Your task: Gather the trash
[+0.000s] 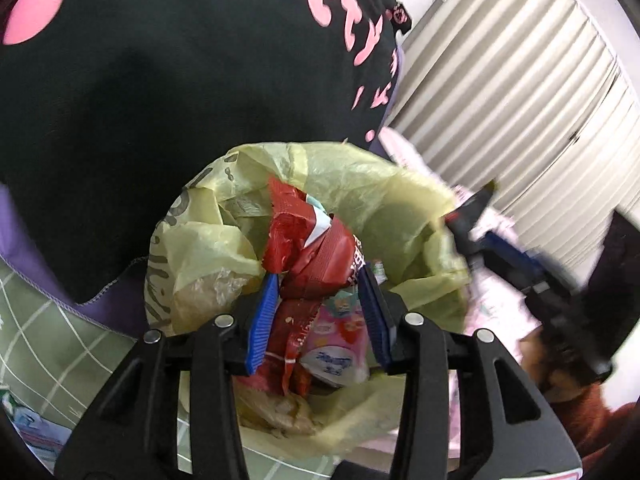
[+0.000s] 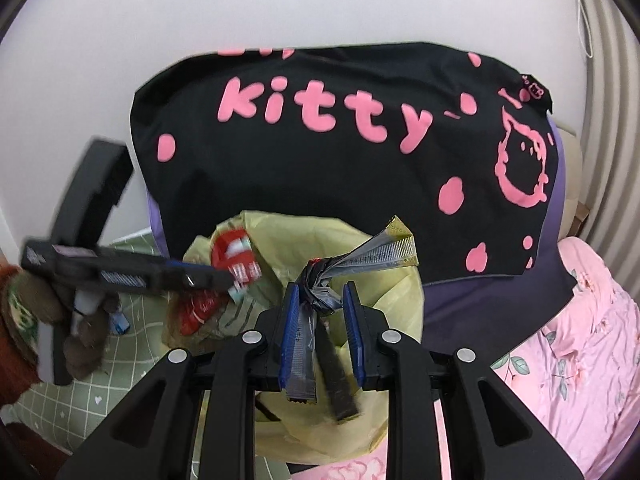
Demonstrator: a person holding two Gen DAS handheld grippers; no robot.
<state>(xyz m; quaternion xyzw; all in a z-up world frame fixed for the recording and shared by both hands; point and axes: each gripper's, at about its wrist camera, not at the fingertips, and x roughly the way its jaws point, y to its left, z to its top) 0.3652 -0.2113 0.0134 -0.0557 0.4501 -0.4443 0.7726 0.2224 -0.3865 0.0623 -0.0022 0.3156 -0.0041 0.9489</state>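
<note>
Presently catalogued: both tongs poised over one yellow trash bag (image 1: 320,168), its mouth open and lying on a bed with green grid bedding (image 1: 36,320) at its 9 o'clock side and pink floral bedding (image 2: 580,328) at its 3 o'clock side. Left tongs (image 1: 320,300): blue pads set apart with a crumpled red snack wrapper (image 1: 308,240) between them; whether the pads press it or merely flank it cannot be told, though the wrapper stands above the bag's contents. Right tongs (image 2: 320,312): jaws standing apart, a twisted grey foil wrapper (image 2: 320,292) touching the left pad only, its gold-edged end pointing toward 2 o'clock, its lower strips blurred and hanging over the bag mouth; it appears to be loose or dropping. Bag contents: a pink printed packet (image 1: 340,332) and clear plastic scraps. Behind, at 12 o'clock: a black pillow with pink lettering (image 2: 340,140). Step in hand, by judgement: depositing collected wrappers into the bag. Next move calls for parting the left pads fully so the red wrapper falls inside, then lifting both tongs clear of the bag rim without snagging the thin plastic.
</note>
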